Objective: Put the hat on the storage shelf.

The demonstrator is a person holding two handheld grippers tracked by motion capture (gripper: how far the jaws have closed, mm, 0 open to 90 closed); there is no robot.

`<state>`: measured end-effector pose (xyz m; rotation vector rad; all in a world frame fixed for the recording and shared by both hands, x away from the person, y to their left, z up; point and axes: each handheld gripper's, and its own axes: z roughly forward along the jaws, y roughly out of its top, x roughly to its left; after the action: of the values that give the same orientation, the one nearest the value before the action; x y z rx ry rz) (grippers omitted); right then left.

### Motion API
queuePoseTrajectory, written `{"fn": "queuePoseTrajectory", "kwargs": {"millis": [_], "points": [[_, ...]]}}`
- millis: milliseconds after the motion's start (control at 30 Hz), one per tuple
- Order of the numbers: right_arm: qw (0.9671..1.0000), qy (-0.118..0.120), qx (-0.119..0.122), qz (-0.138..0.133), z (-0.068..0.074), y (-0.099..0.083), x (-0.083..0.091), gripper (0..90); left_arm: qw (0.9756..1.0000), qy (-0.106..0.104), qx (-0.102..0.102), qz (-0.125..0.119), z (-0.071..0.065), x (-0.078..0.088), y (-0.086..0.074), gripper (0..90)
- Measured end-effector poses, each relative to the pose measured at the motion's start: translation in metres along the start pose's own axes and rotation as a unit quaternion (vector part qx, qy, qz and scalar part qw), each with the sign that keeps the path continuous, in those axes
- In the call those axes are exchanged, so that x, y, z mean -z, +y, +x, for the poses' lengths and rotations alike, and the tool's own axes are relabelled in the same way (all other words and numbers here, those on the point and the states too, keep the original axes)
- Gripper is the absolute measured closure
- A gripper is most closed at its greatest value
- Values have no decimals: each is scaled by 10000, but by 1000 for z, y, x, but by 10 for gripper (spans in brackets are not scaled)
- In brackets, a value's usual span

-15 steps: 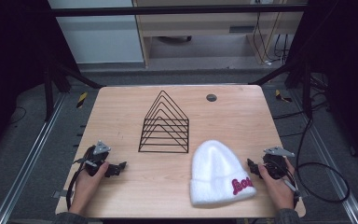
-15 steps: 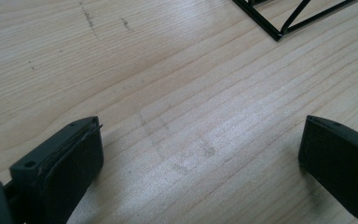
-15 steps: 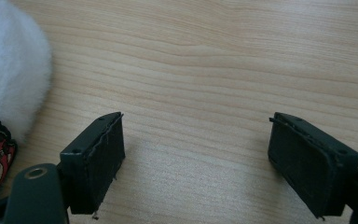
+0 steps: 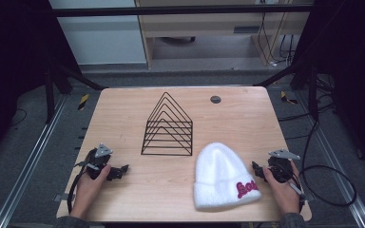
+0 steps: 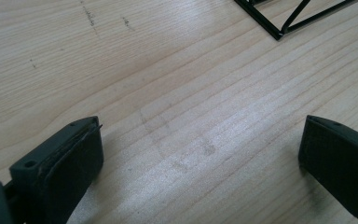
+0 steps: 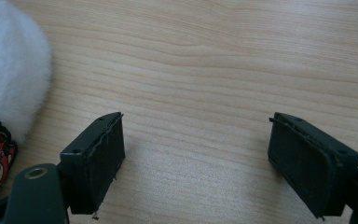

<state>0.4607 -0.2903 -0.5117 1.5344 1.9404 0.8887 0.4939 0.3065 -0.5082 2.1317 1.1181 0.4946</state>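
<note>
High view: the white beanie (image 4: pixel 222 176) lies on the table (image 4: pixel 123 109) near its front edge, just beside the right gripper (image 4: pixel 258 170). Both that gripper and the left gripper (image 4: pixel 120 171) stand wide apart over bare wood, holding nothing; the beanie is well apart from the left one.

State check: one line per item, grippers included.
Hat: lying flat on the table, near the right gripper, not held.
Wire rack: upright mid-table, nothing in it, untouched.
Left gripper: open, nothing between its jaws, low over bare wood.
Right gripper: open, nothing between its jaws, beside the hat's brim.
Round dark disc: flat at the far edge, untouched.
</note>
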Motion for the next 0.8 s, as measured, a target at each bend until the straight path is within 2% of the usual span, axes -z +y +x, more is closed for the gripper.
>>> {"fn": "queuePoseTrajectory", "kwargs": {"millis": [233,300,400,567,733,800], "points": [[10000,-9,8,-1,0,0,0,181,10000,-4,18,-6,0,0,-1,0],[9999,92,27,55,-2,3,3,215,10000,-2,-14,10,0,1,0,0],[9999,76,31,-124,-1,14,17,236,10000,-5,-2,16,0,1,-1,0],[9987,139,465,-184,19,45,40,245,10000,-6,9,0,0,1,-1,0],[9962,294,794,-194,40,76,47,244,10000,16,40,-3,0,0,0,0],[9947,422,936,-99,48,84,46,234,10000,22,53,6,0,-1,1,0]]}}
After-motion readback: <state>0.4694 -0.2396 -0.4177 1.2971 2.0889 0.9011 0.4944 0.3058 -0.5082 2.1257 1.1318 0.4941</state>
